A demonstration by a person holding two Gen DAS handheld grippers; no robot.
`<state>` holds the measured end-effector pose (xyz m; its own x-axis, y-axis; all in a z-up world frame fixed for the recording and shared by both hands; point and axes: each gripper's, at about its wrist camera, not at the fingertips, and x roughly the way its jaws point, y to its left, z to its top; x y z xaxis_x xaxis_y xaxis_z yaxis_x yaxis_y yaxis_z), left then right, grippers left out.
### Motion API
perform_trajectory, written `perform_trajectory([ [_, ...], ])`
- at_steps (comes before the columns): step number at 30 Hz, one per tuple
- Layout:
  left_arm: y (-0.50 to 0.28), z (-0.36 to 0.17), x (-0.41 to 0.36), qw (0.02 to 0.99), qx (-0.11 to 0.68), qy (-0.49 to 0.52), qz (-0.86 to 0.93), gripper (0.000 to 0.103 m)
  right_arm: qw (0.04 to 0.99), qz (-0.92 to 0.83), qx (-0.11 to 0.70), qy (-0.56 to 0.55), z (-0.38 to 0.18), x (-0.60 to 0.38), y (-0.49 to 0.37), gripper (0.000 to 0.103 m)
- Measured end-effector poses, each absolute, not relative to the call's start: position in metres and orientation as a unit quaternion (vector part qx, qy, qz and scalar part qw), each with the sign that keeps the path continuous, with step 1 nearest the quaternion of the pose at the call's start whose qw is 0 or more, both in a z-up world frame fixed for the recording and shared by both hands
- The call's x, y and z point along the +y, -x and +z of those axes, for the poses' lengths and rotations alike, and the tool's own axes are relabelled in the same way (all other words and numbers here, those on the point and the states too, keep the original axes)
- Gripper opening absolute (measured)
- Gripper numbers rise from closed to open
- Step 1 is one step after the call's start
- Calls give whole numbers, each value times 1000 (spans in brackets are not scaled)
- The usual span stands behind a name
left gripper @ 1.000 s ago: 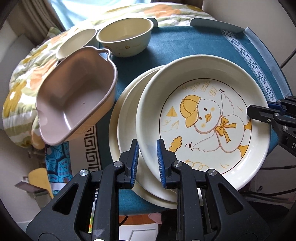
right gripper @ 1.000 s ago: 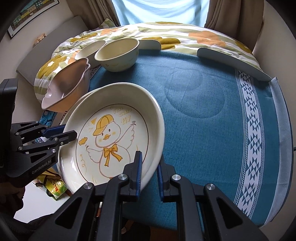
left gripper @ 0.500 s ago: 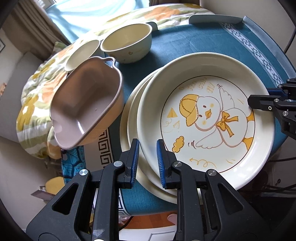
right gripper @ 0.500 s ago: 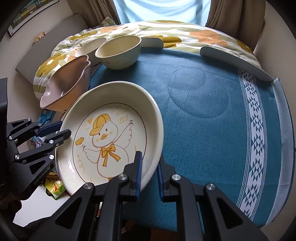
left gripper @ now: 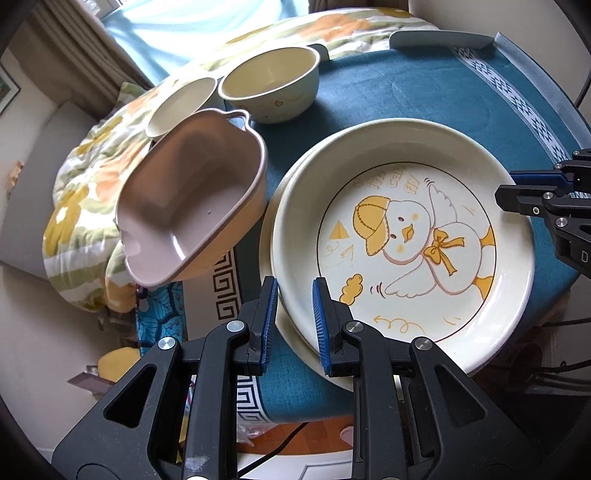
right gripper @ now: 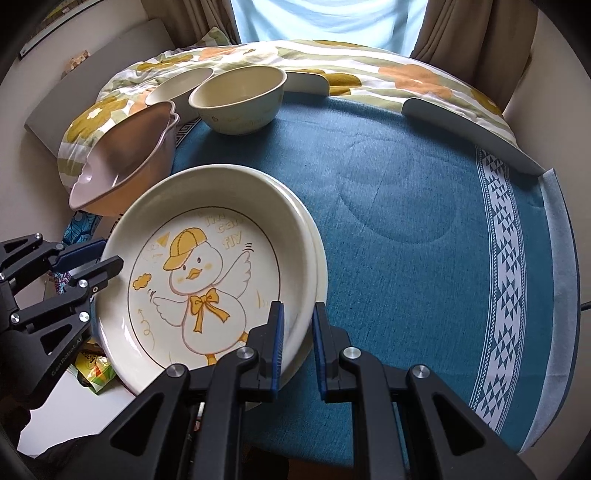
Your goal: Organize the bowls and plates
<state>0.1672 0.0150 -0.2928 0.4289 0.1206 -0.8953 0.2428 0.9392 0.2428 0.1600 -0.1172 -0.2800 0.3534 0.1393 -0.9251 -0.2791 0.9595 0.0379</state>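
While each tool, left tool point(left gripper: 294, 321) and right tool point(right gripper: 297, 345), clamps the duck plate point(left gripper: 402, 243), uneven lowering could chip the plates beneath point(right gripper: 320, 273) near the worktop point(right gripper: 424, 206) edge.

Teal tablecloth point(right gripper: 424, 206) w/ white geometric border covering round table. Floral quilt point(right gripper: 369, 74), orange/green, lying beyond table at 12 o'clock. Brown curtains point(right gripper: 476, 33) hanging either side of window point(right gripper: 325, 18). Snack packet point(right gripper: 94, 373) lying on floor at 8 o'clock. Framed picture point(left gripper: 7, 90) hanging at 10 o'clock.
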Motion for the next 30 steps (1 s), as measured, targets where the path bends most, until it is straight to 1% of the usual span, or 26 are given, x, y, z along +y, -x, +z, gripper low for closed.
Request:
perform_trajectory([
  [9, -170, -293, 24, 826, 545, -137, -42, 17, 819, 125, 556, 61, -280, -118, -161, 13],
  [14, -173, -271, 28, 839, 531, -107, -45, 17, 833, 120, 539, 33, -265, -129, -163, 13],
  [16, -177, -266, 29, 836, 540, -82, -58, 17, 837, 123, 534, 16, -258, -135, -164, 13],
  [17, -179, -264, 31, 832, 547, -65, -63, 17, 841, 124, 527, 6, -254, -138, -164, 16],
  [18, -181, -263, 33, 829, 553, -50, -65, 18, 845, 125, 520, -4, -250, -141, -163, 28],
  [19, -182, -262, 34, 827, 557, -41, -66, 23, 849, 126, 514, -12, -247, -144, -162, 41],
  [20, -182, -260, 35, 828, 556, -36, -66, 36, 851, 128, 508, -18, -244, -146, -162, 75],
  [21, -181, -257, 36, 831, 552, -32, -61, 48, 855, 131, 501, -24, -240, -148, -162, 96],
  [22, -180, -254, 36, 836, 545, -28, -54, 80, 859, 134, 494, -28, -238, -150, -160, 97],
  [23, -179, -250, 38, 842, 537, -24, -49, 101, 860, 136, 490, -30, -235, -152, -160, 97],
  [24, -177, -245, 39, 848, 527, -19, -44, 103, 861, 138, 488, -30, -233, -153, -161, 97],
  [28, -175, -233, 47, 857, 515, -10, -34, 103, 868, 144, 474, -29, -226, -159, -160, 97],
  [30, -171, -224, 55, 865, 501, 10, -30, 103, 871, 153, 466, -26, -222, -160, -159, 97],
])
